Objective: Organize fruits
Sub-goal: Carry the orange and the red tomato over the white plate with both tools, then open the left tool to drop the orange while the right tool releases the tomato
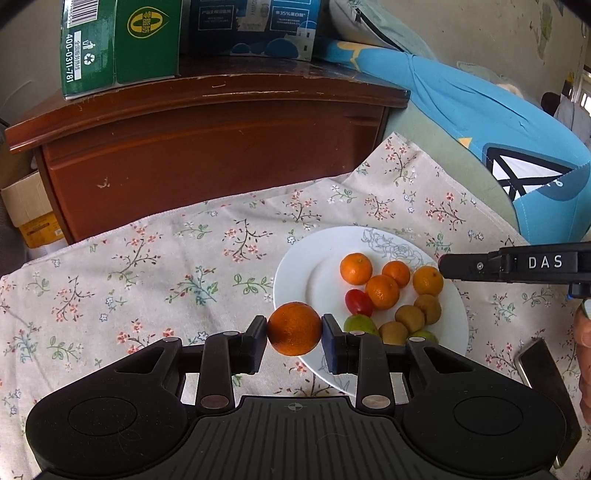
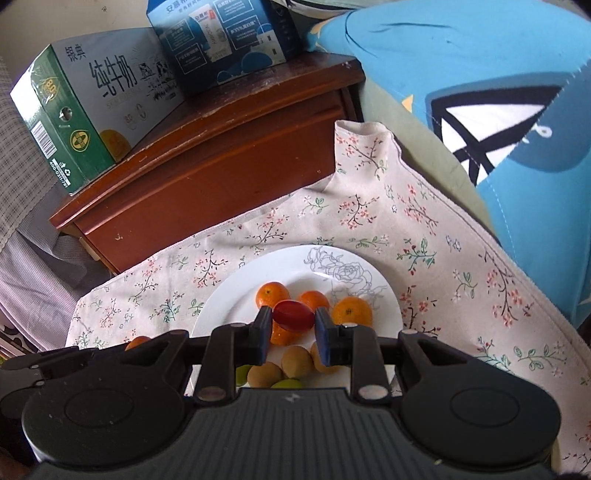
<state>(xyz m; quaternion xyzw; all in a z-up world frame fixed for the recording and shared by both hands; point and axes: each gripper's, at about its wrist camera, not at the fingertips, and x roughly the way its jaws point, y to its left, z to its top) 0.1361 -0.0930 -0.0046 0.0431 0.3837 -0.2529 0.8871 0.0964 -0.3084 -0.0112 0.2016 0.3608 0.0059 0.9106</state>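
Note:
My left gripper (image 1: 294, 334) is shut on an orange (image 1: 294, 328), held over the left rim of a white plate (image 1: 295, 266). The plate holds several small oranges (image 1: 355, 268), brown kiwis (image 1: 409, 318), green fruits (image 1: 357, 325) and a red tomato (image 1: 358, 302). In the right wrist view my right gripper (image 2: 293, 325) is closed around a red tomato (image 2: 293, 314) above the plate (image 2: 221, 310), with oranges (image 2: 351, 311) and kiwis (image 2: 297, 362) beneath. The right gripper's side shows in the left wrist view (image 1: 517, 264).
The plate sits on a floral cloth (image 1: 147, 266). Behind stands a brown wooden cabinet (image 1: 207, 147) with a green carton (image 1: 118, 44) and a blue carton (image 1: 251, 26). A blue cushion (image 1: 480, 122) lies at the right. A cardboard box (image 1: 29, 210) is at the far left.

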